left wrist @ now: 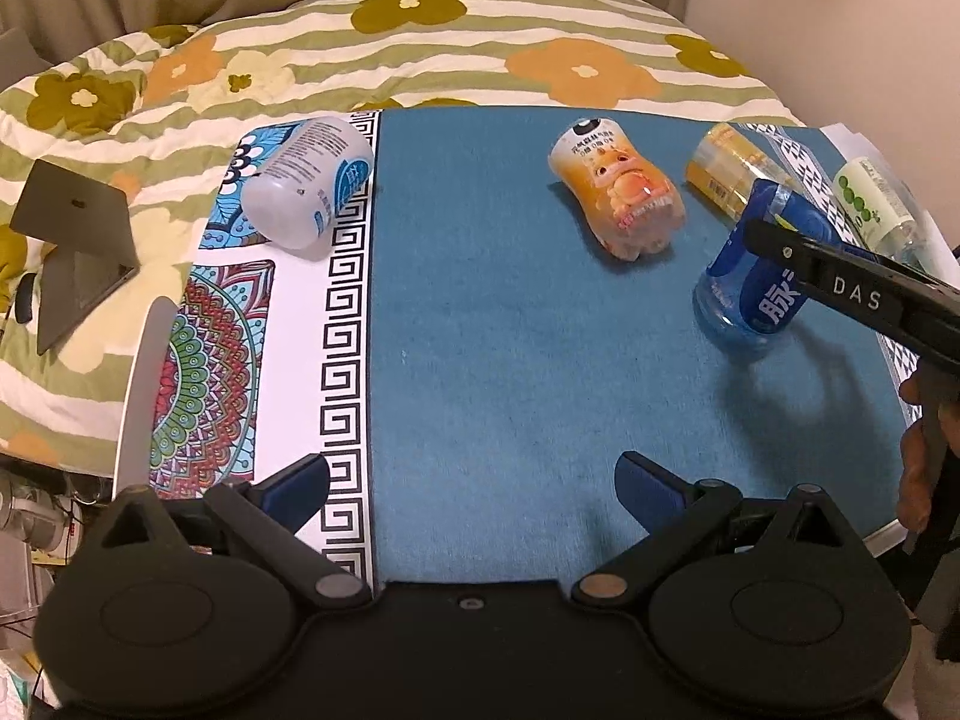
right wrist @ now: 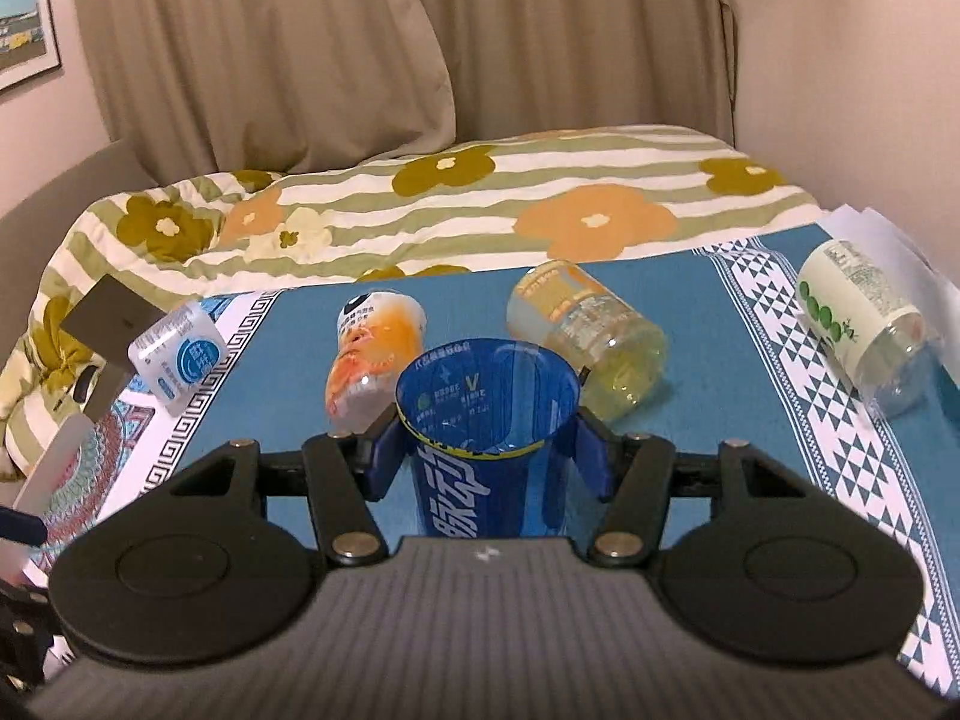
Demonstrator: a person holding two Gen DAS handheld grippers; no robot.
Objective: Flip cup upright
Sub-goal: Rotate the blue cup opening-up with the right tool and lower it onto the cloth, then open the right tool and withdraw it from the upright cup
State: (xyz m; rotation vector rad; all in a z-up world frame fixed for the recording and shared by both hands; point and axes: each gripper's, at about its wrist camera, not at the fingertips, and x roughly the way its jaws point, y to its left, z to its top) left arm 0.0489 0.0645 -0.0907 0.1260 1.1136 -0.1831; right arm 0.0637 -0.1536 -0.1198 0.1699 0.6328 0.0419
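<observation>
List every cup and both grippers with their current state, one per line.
blue cup: held, mouth up, slightly tilted
orange cup: lying on its side
yellow cup: lying on its side
green-dotted cup: lying on its side
white-and-blue cup: lying on its side
right gripper: shut on the blue cup
left gripper: open, holding nothing

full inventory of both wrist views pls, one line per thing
blue cup: 1, translucent blue, between the right hand-held gripper's fingers, mouth up
orange cup: 1, orange print, lying mid-mat
yellow cup: 1, pale yellow, lying behind the blue cup
green-dot cup: 1, white and green, lying at right edge
white cup: 1, white and blue, lying at left
mat: 1, blue, patterned borders
quilt: 1, floral striped, behind
left hand-held gripper: 1, black, open, low over mat
right hand-held gripper: 1, black, gripping blue cup
</observation>
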